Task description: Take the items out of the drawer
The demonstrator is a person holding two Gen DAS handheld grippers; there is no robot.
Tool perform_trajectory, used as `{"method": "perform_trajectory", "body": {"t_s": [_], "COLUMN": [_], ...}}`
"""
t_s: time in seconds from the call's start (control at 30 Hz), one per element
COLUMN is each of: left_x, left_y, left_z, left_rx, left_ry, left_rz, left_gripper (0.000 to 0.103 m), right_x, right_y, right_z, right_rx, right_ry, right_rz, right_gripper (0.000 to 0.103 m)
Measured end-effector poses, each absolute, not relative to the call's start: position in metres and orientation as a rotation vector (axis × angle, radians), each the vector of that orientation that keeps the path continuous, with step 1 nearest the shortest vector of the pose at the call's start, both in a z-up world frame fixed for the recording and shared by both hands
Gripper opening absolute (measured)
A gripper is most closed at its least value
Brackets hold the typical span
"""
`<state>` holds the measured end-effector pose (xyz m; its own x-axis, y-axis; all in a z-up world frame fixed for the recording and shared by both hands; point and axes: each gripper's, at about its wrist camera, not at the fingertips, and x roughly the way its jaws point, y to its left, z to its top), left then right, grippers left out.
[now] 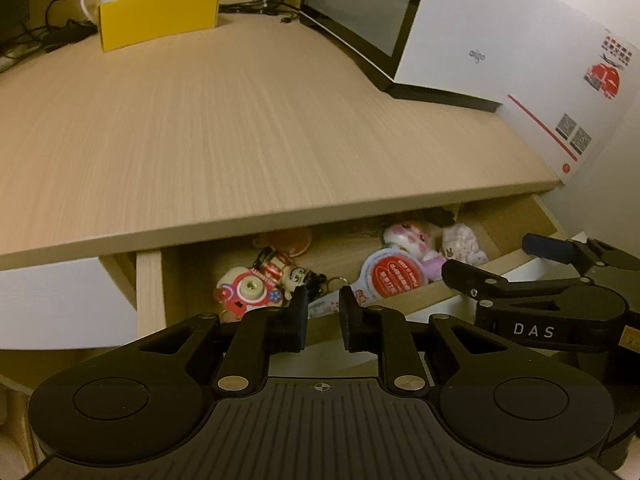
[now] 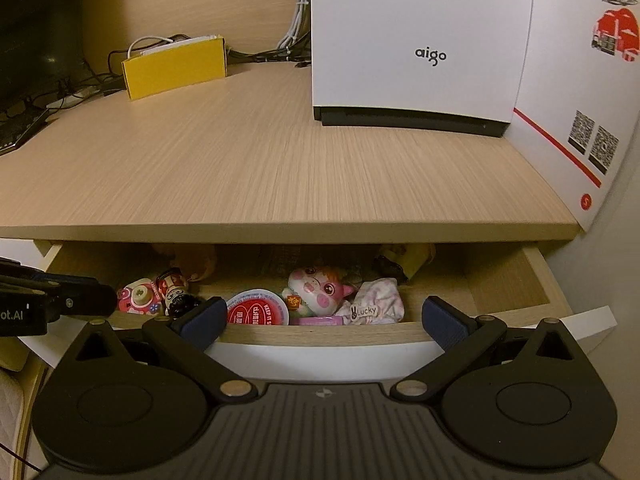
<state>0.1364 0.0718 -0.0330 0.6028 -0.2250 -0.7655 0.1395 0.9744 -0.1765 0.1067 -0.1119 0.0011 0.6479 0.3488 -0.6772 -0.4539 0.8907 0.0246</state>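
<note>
The drawer (image 2: 320, 336) under the desk top stands pulled out. Inside lie a pink toy camera (image 2: 138, 296) (image 1: 248, 290), a small black-and-red figurine (image 2: 176, 292) (image 1: 296, 276), a pack with a round red lid (image 2: 258, 312) (image 1: 394, 276), a pink pig plush (image 2: 320, 288) (image 1: 408, 238) and a white "Lucky" cloth bundle (image 2: 380, 300) (image 1: 464, 244). My right gripper (image 2: 324, 320) (image 1: 504, 260) hovers wide open at the drawer's front edge, holding nothing. My left gripper (image 1: 324, 314) (image 2: 72, 300) sits near the drawer's left front, its fingers a narrow gap apart and empty.
On the desk top (image 2: 280, 160) stand a yellow box (image 2: 176, 66) (image 1: 160, 16), a white "aigo" case (image 2: 420, 40) and a white carton with QR codes (image 2: 580, 128). Cables (image 2: 296, 8) run along the back wall. A dark screen (image 2: 32, 40) is at far left.
</note>
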Motion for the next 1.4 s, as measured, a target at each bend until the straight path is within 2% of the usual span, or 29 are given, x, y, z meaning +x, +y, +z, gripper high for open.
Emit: {"method": "perform_trajectory", "body": {"t_s": [1.13,1.27,1.4], "left_x": [0.064,0.065,0.077], "left_y": [0.061,0.067,0.063], "left_z": [-0.033,-0.027,-0.020], "left_rx": [-0.113,-0.148,-0.095], "left_ry": [0.917,0.922,0.928], "left_rz": [-0.214,-0.280,-0.283], "left_gripper": [0.018,0.019,0.019], "right_x": [0.059,0.063,0.067], "right_y": [-0.149,-0.149,-0.160], "right_z": [0.014,0.026,0.047], "right_rx": [-0.169,-0.147,-0.164], "right_ry": [0.847,0.917,0.879], "right_rz": [0.509,0.491,0.477], "right_gripper": [0.103,0.100,0.099]}}
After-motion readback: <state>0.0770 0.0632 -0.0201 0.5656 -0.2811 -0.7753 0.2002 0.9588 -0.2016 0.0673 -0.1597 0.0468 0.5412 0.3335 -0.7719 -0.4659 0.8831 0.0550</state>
